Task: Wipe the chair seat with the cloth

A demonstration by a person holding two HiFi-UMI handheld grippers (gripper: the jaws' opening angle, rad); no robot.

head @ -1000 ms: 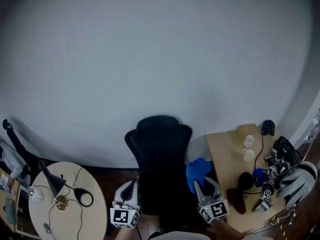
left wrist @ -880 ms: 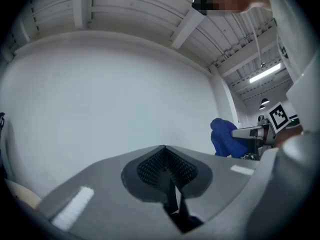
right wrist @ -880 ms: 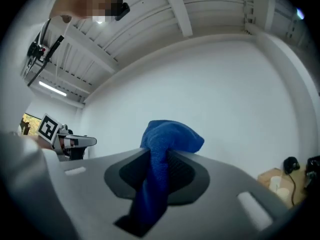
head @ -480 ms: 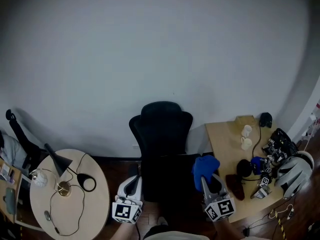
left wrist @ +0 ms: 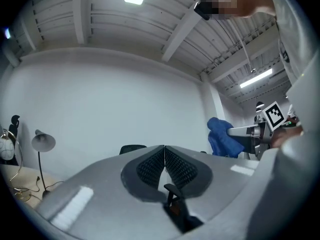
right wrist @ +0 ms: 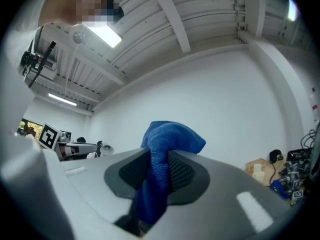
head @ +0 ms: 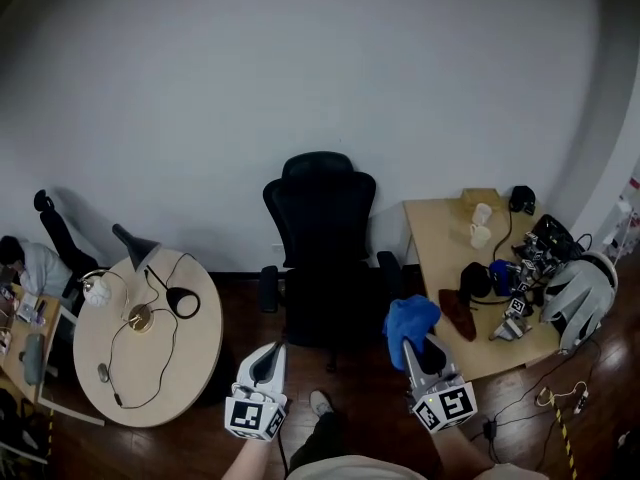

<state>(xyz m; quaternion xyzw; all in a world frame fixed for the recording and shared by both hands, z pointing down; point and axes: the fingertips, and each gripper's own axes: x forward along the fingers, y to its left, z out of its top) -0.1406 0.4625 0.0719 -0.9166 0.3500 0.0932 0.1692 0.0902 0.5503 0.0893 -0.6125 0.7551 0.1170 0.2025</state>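
A black office chair [head: 322, 258] stands against the white wall in the head view, its seat [head: 330, 313] facing me. My right gripper [head: 413, 345] is shut on a blue cloth [head: 409, 323], which bunches above the jaws just right of the seat's front corner. The right gripper view shows that cloth [right wrist: 162, 174] pinched between the jaws and hanging down. My left gripper [head: 272, 353] hovers over the floor in front of the chair's left side, shut with nothing in it. In the left gripper view [left wrist: 164, 149] the jaws meet, and the blue cloth [left wrist: 223, 138] shows at right.
A round table [head: 145, 353] with a black lamp [head: 133, 244] and cables stands at the left. A wooden desk [head: 475, 268] at the right carries mugs, a dark red cloth, gadgets and a white helmet [head: 575, 293]. A person sits at the far left edge. Dark wood floor [head: 350, 388] lies below.
The view has pulled back from the chair, which now sits higher and farther. Both grippers stay low in front of it, and the right one still holds the blue cloth.
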